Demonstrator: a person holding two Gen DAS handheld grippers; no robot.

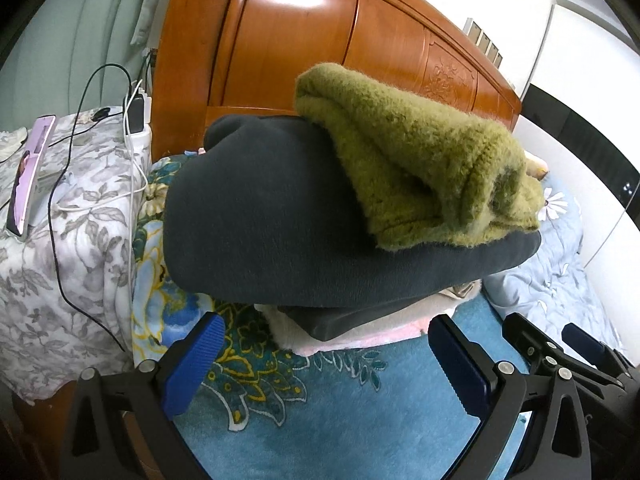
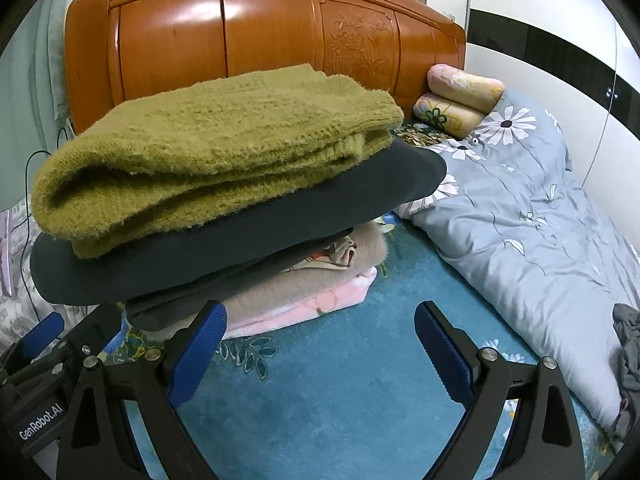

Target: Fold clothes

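Observation:
A stack of folded clothes lies on the blue floral bedspread (image 2: pixel 352 380). An olive green knit sweater (image 2: pixel 208 152) lies on top, also in the left wrist view (image 1: pixel 416 160). Under it is a dark grey garment (image 2: pixel 240 232), also in the left wrist view (image 1: pixel 260 216), then beige (image 2: pixel 304 284) and pink (image 2: pixel 316 306) folded pieces. My left gripper (image 1: pixel 328 360) is open and empty just in front of the stack. My right gripper (image 2: pixel 320 356) is open and empty at the stack's right front. The right gripper also shows in the left wrist view (image 1: pixel 560 344).
A wooden headboard (image 2: pixel 260 28) stands behind the stack. A grey floral duvet (image 2: pixel 520 220) and two rolled pillows (image 2: pixel 460 96) lie to the right. A nightstand with floral cloth (image 1: pixel 60 240), a phone (image 1: pixel 32 176) and cables (image 1: pixel 132 120) stands left. A grey crumpled garment (image 2: pixel 628 344) lies far right.

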